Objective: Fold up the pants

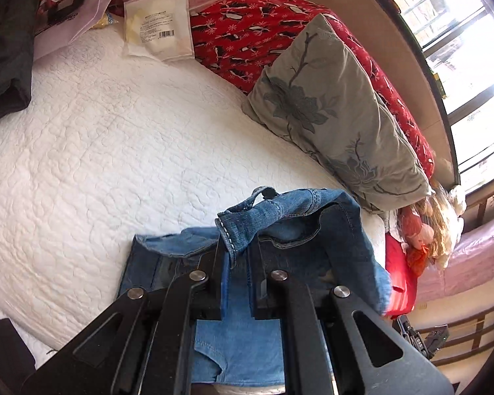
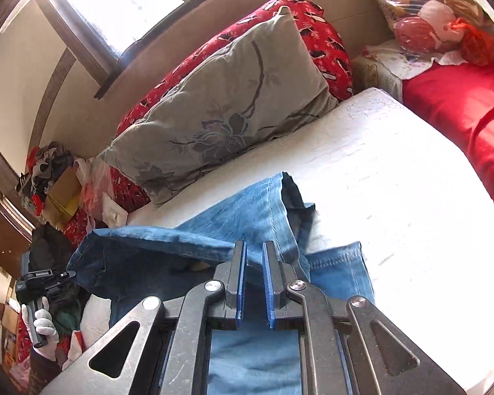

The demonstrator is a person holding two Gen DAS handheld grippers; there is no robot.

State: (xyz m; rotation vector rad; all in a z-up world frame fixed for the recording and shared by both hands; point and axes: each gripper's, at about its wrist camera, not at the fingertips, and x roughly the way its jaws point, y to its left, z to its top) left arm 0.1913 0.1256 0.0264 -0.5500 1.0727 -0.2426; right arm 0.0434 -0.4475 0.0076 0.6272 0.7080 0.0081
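Pants (image 1: 280,227): blue denim jeans, on a white quilted bed (image 1: 98,151), partly lifted off it at two places.
Waistband end, left wrist view: hoisted above the quilt, belt loop and stitched edge standing up; a fold of denim sits pinched between the closed fingers of the left gripper (image 1: 235,256). More denim lies flat on the bed beneath.
Leg end, right wrist view: one leg raised and draped, its hem (image 2: 289,191) open and dark inside; another hem flat on the quilt just right of the fingers. Right gripper (image 2: 254,253) clamped on a fold of this leg, blue pads pressing the cloth.
Surroundings: grey floral pillow (image 1: 332,115) beside the pants, leaning on a red patterned quilt (image 1: 247,33) along the headboard. Plastic packet (image 1: 158,26) with barcode near the far end of the bed. Red cloth (image 2: 461,112) and a bagged soft toy (image 2: 428,16) past the corner of the bed. White-gloved hand (image 2: 42,326) gripping a black handle, lower left of the right wrist view.
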